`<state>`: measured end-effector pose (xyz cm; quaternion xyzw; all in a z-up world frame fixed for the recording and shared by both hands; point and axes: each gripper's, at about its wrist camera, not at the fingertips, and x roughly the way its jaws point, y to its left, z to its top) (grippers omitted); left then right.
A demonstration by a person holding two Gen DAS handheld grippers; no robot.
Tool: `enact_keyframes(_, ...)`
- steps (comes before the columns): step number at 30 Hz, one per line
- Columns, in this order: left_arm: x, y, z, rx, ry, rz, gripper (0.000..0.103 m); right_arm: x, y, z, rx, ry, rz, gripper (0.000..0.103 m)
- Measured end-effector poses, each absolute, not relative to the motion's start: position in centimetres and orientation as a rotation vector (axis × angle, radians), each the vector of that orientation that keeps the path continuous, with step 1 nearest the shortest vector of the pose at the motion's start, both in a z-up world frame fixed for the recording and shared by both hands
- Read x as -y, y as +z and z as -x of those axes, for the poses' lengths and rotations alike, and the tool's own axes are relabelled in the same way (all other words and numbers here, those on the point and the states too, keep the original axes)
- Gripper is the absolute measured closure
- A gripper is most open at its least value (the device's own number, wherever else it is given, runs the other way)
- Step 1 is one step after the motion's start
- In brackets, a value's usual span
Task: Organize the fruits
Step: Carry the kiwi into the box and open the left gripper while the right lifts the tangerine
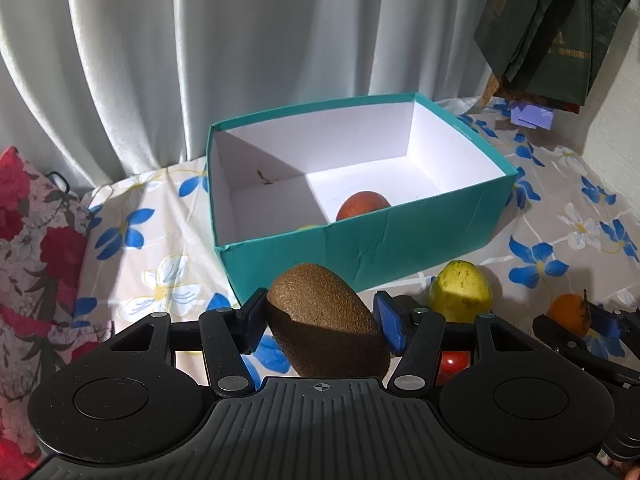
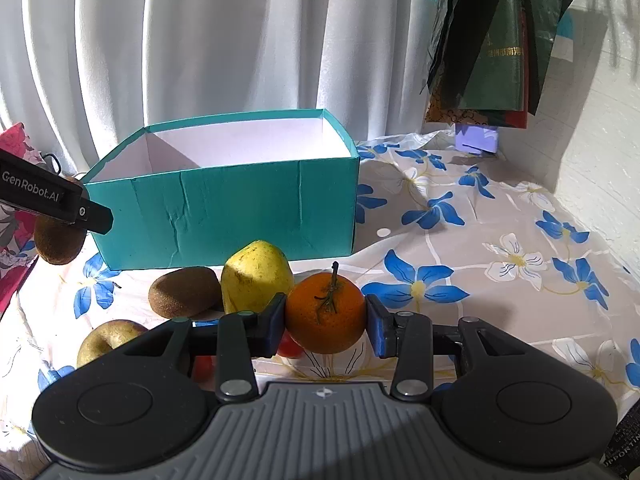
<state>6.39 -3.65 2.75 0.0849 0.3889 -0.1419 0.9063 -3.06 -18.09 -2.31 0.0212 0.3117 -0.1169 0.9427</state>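
2 claws: both carrying fruit toward the box (image 1: 360,248).
Left claw (image 1: 320,320): pinching a kiwi (image 1: 326,320), lifted before the box's front wall.
Right claw (image 2: 326,320): pinching an orange (image 2: 326,312), near the table's front edge.
Box: 1 red fruit (image 1: 362,206) inside.

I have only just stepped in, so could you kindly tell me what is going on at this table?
A person is sorting fruit with a handheld gripper in each hand. The left gripper is shut on a kiwi, held up in front of the teal box, which already has a reddish fruit inside. The right gripper is shut on an orange. A yellow pear, a second kiwi and an apple lie on the flowered tablecloth.
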Motion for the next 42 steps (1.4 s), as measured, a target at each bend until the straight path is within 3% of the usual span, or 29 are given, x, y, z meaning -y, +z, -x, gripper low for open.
enact_keyframes(29, 4.9, 5.3, -12.4, -0.728, -0.19, -0.14, 0.041, 20.0, -1.2, 1.9, -0.599, -0.263, -0.073, 0.062)
enact_keyframes(42, 5.1, 1.8, -17.4, -0.792, -0.104, -0.127, 0.041, 20.3, -0.7, 2.4, -0.576, -0.265, -0.076, 0.062)
